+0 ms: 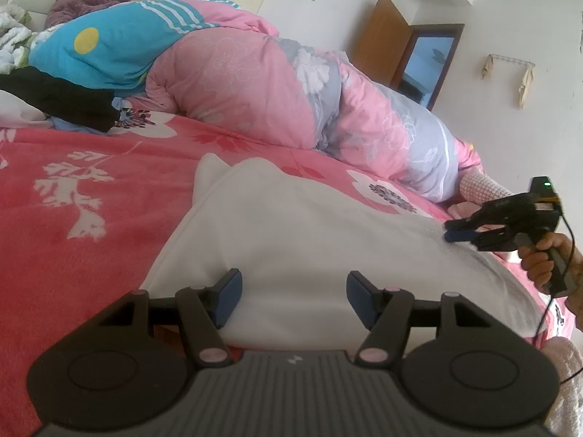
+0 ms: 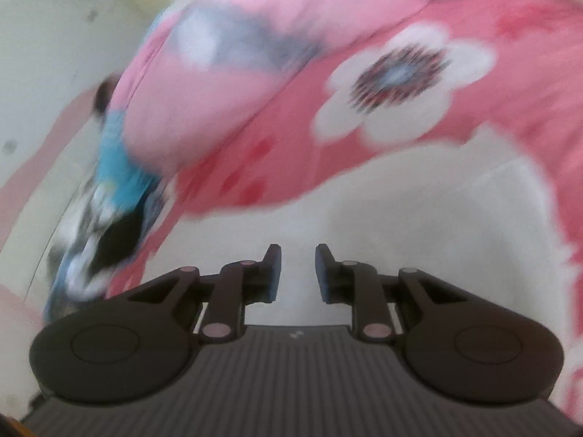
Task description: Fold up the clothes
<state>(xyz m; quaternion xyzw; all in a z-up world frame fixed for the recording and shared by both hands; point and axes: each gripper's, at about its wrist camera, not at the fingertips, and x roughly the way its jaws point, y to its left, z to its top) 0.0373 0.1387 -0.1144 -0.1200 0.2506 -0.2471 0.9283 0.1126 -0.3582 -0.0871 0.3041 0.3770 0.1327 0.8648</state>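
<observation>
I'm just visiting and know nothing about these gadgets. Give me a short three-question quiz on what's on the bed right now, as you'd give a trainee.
1. True or false: the left hand-held gripper is clamped shut on the white garment.
2. Which is right? The right hand-held gripper is (A) open over white cloth, (B) holding a black garment, (C) resting on the pink quilt.
3. Fill in: the white garment lies on a ____ floral bedspread.

Key: 1 false, its jaws stand wide apart with nothing between them; 2 A; 3 red.
</observation>
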